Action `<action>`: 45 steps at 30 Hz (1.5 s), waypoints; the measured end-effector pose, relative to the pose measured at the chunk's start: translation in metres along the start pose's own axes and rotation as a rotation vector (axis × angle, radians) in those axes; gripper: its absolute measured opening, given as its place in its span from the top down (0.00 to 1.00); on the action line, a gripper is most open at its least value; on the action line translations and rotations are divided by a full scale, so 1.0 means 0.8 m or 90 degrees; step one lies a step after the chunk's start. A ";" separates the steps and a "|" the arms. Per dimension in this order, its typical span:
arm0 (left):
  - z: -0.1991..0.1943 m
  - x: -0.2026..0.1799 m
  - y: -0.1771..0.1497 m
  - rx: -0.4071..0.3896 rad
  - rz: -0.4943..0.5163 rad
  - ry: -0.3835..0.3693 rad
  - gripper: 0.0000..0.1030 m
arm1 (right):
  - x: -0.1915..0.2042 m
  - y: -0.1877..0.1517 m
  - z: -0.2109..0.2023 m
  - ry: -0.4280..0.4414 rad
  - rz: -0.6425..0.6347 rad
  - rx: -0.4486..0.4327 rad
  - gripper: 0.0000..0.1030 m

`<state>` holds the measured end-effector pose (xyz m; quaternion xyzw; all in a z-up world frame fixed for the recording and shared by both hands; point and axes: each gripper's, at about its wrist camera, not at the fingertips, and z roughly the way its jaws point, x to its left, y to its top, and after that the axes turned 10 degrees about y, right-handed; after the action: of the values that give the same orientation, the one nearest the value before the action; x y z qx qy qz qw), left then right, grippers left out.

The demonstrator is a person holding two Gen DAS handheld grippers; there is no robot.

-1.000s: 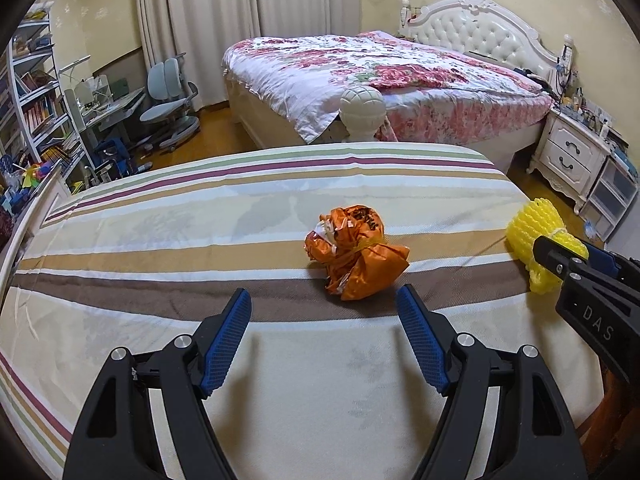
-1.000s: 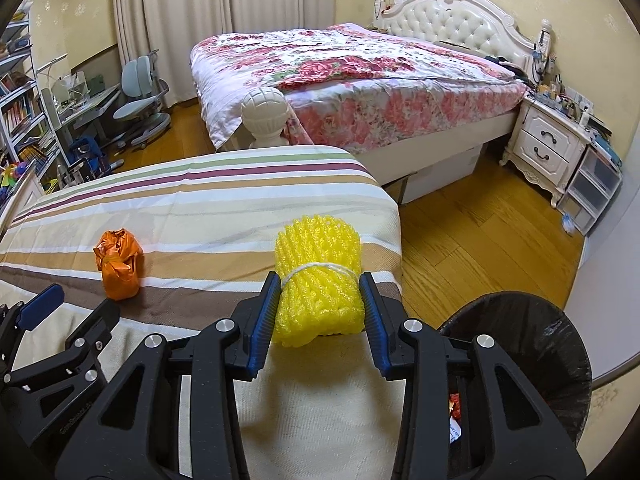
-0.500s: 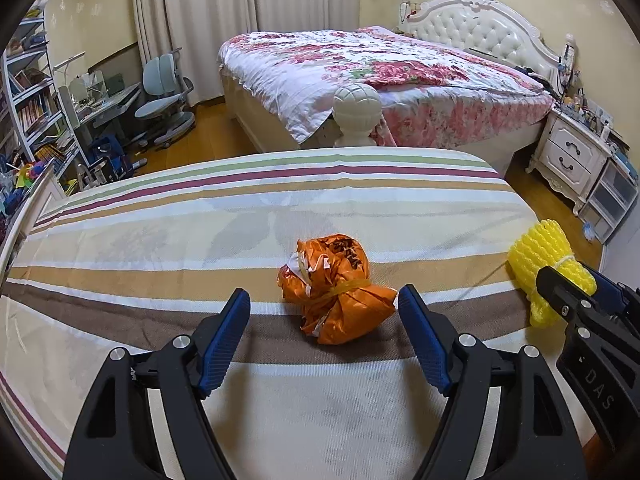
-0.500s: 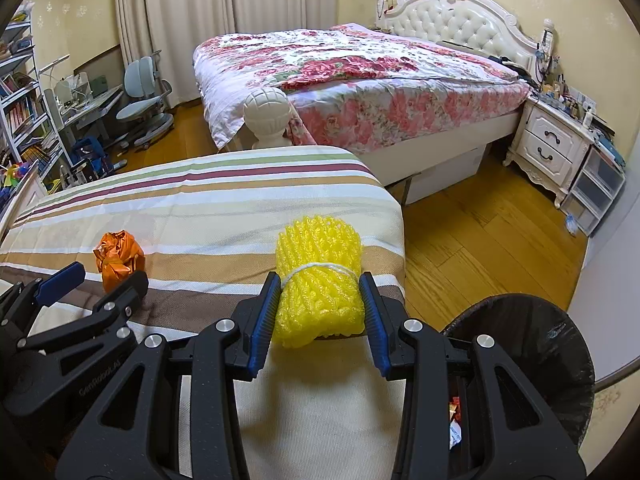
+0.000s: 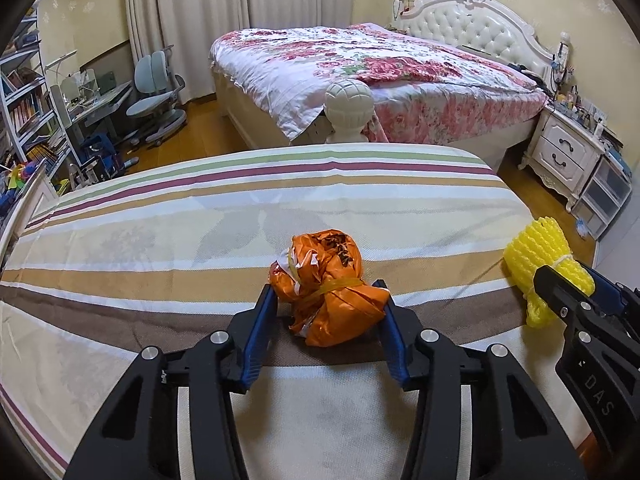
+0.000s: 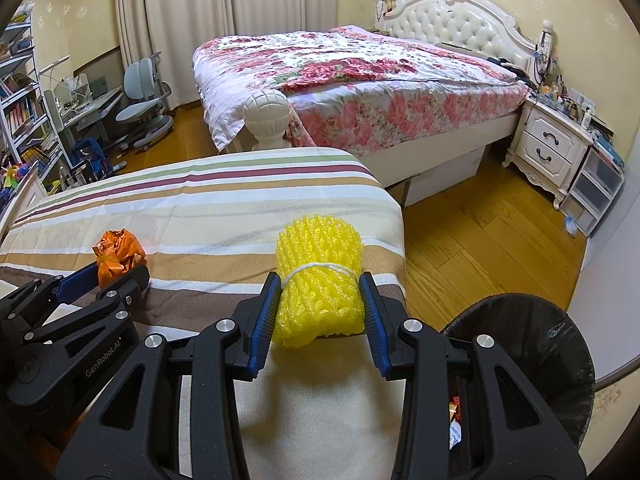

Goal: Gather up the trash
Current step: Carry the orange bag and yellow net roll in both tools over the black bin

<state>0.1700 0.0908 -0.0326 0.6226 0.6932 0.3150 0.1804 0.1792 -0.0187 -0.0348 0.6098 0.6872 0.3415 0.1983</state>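
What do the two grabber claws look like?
Both the left gripper and the right gripper are black plastic with silver bolts and ribbed blue pads. White lettering marks their sides. No cables, hands or sleeves show.

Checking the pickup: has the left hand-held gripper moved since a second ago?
Yes. The left hand-held gripper advanced along the striped bedspread to the orange bag, jaws closing.

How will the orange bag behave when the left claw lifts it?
The orange bag looks crumpled and band-tied, so probably soft and light. It will likely squash as the left claw closes around it, and its glossy film may slip.
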 end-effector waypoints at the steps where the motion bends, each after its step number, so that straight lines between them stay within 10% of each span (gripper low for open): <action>1: -0.002 0.001 -0.001 -0.002 0.000 0.001 0.53 | 0.001 0.000 -0.001 0.001 -0.001 -0.001 0.62; 33: -0.121 0.011 -0.089 -0.063 -0.009 -0.031 0.53 | 0.006 -0.106 -0.145 0.024 -0.005 -0.063 0.62; 45: -0.158 -0.049 -0.104 -0.100 0.027 -0.087 0.53 | -0.049 -0.141 -0.192 -0.059 0.026 -0.100 0.62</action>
<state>0.0327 0.0234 0.0000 0.6412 0.6393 0.3288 0.2685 0.0011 -0.0943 -0.0149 0.6216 0.6356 0.3697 0.2702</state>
